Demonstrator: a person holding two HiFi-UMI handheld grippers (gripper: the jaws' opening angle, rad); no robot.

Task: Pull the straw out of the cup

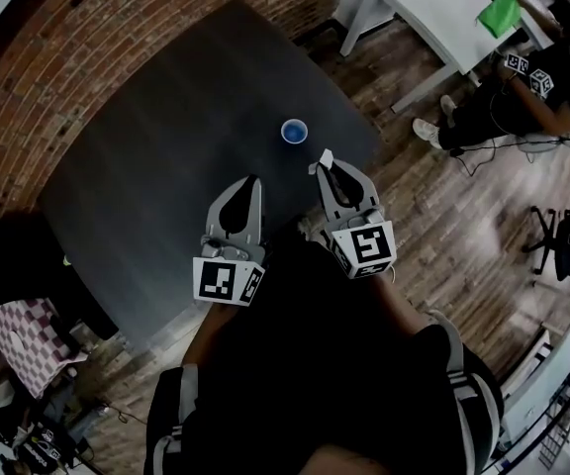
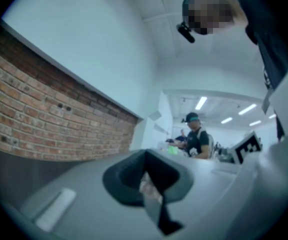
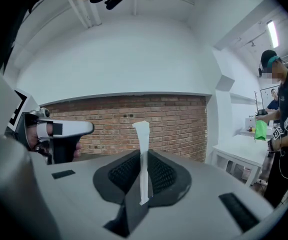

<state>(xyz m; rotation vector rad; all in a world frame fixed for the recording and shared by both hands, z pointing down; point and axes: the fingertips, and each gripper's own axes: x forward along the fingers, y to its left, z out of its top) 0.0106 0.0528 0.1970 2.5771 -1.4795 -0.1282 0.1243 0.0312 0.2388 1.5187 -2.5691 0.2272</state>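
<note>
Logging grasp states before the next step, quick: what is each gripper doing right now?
Left gripper: closed on a small pale scrap; what it is cannot be told.
Right gripper: closed on the white straw.

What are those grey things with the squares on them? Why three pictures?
A person holds a grabbing tool in each hand: left tool and right tool. One camera sits on their head, looking down at a dark table with a blue cup on it. Two more cameras ride on the tools. The right tool is pinched shut on a white straw, away from the cup. The left tool is shut; a tiny pale bit there I can't identify.
</note>
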